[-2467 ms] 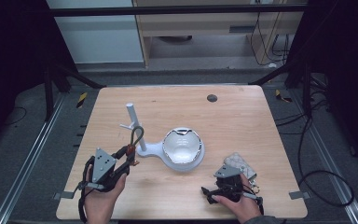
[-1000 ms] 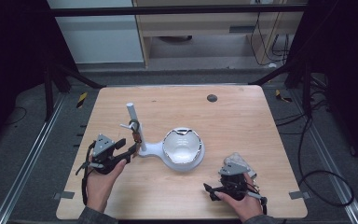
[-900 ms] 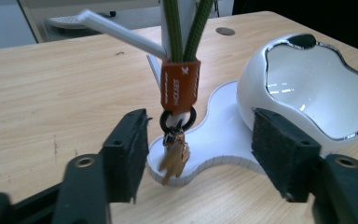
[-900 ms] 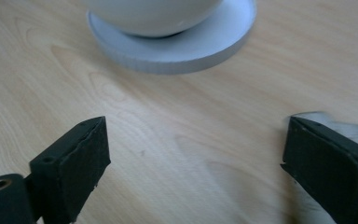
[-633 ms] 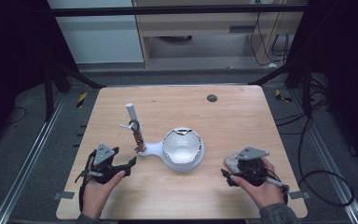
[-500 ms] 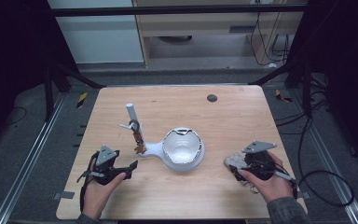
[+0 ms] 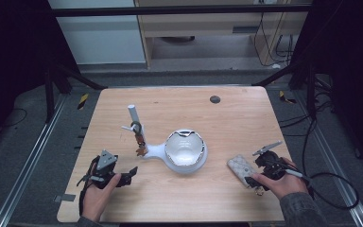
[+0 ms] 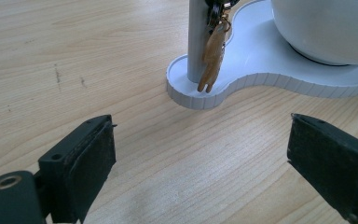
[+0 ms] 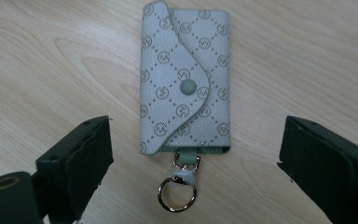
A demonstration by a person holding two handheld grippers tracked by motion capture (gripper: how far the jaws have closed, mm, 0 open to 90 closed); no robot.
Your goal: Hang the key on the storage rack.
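Note:
A white stand (image 7: 157, 151) carries a white bowl (image 7: 185, 149) and an upright post (image 7: 133, 117). A brown charm (image 7: 141, 150) hangs from the post. My left gripper (image 7: 130, 174) rests low at the front left, a short way from the stand. It is open and its jaws have just been opening, with nothing between them. In the left gripper view the charm (image 8: 212, 55) dangles beside the post (image 8: 197, 39). A grey patterned key case (image 9: 184, 79) with a metal ring (image 9: 177, 196) lies flat on the table. My right gripper (image 7: 255, 171) is open just behind it. Its jaws have just been opening and do not touch the case.
The wooden table (image 7: 246, 118) has a small dark round spot (image 7: 214, 99) near its far edge. Black frame bars and cables run along both sides, and a cable trails from the right hand off the table's right edge.
My left gripper let go of the charm on the post, drew back toward the front and sank. My right gripper carried the key case rightward, set it down and opened.

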